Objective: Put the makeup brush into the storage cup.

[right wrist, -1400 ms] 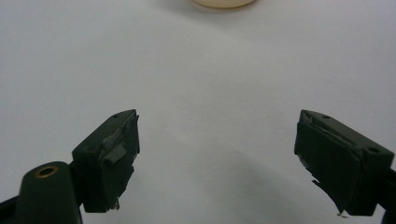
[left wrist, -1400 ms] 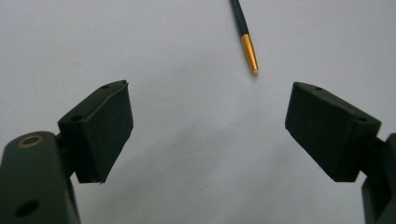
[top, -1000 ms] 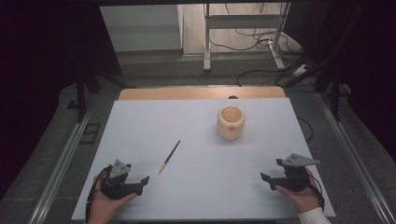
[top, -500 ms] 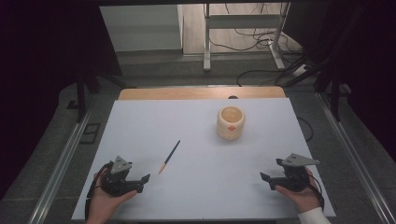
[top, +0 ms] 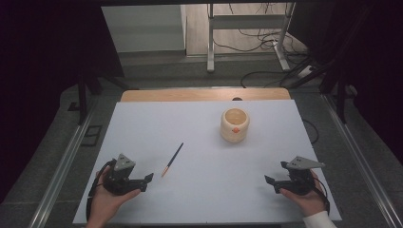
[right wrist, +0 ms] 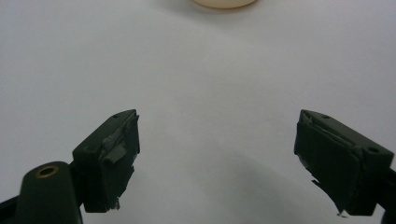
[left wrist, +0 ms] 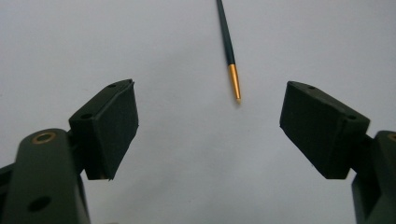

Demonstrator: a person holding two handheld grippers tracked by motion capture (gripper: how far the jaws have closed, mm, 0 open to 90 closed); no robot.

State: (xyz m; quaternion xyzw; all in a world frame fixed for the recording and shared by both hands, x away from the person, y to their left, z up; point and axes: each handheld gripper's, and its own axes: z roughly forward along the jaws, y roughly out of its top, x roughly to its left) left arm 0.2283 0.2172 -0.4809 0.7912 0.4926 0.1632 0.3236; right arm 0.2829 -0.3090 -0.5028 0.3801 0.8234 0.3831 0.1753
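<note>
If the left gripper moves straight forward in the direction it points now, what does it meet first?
Most likely the pen: its gold tip lies just ahead of the open left gripper, between the lines of the jaws and slightly right of centre. Depth is hard to judge.

brush (left wrist: 227, 44) shaft cut by top edge, left gripper view | cup (right wrist: 223, 3) mostly cropped, right gripper view | cup mark (top: 235, 130) too small

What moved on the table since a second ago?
The left hand-held gripper slid slightly toward the person, away from the paintbrush, open and empty. Nothing was grabbed or dropped. The right hand-held gripper, the paintbrush and the cream cup stayed put.
</note>
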